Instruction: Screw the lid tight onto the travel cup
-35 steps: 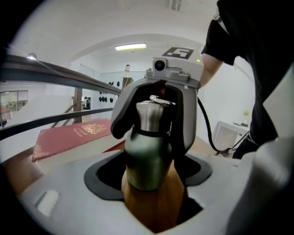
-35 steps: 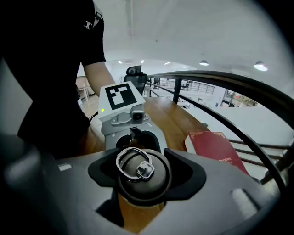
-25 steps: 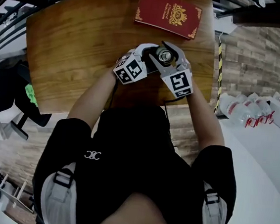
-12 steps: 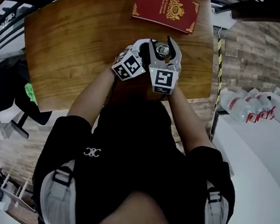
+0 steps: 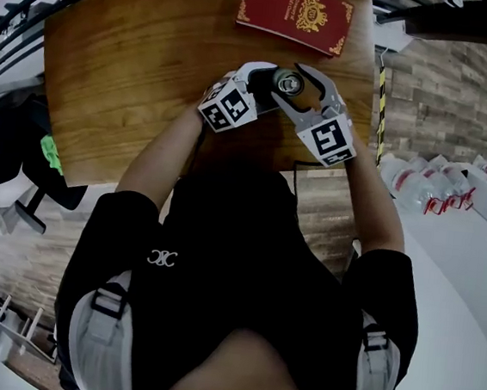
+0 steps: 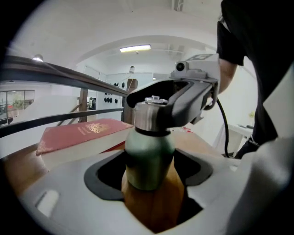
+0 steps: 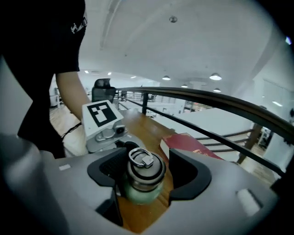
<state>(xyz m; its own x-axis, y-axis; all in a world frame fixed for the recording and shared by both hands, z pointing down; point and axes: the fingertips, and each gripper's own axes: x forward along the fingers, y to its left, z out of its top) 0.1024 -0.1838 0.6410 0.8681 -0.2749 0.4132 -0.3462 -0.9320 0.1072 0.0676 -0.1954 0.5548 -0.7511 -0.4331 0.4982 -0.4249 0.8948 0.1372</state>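
A green travel cup (image 6: 149, 156) with a steel lid (image 5: 288, 82) stands on the wooden table (image 5: 136, 66). My left gripper (image 5: 270, 86) comes in from the left and is shut on the cup's green body (image 7: 138, 195). My right gripper (image 5: 283, 79) comes in from the lower right, with its jaws around the lid (image 7: 144, 167). Those jaws have just been opening, and a thin gap shows between the lid and the right-hand pad. In the left gripper view, the right gripper's dark fingers (image 6: 183, 103) wrap the lid (image 6: 149, 114). The lid's ring lies flat on top.
A red book with gold print (image 5: 296, 12) lies at the far edge of the table, just beyond the cup. Dark railings (image 7: 206, 101) run past the table. The table's right edge (image 5: 369, 82) is near the right gripper. Bottles lie on the floor (image 5: 425, 192) at the right.
The right gripper swung left around the cup half a second ago and has now swung back out to the right. The left gripper and the cup have stayed in place.
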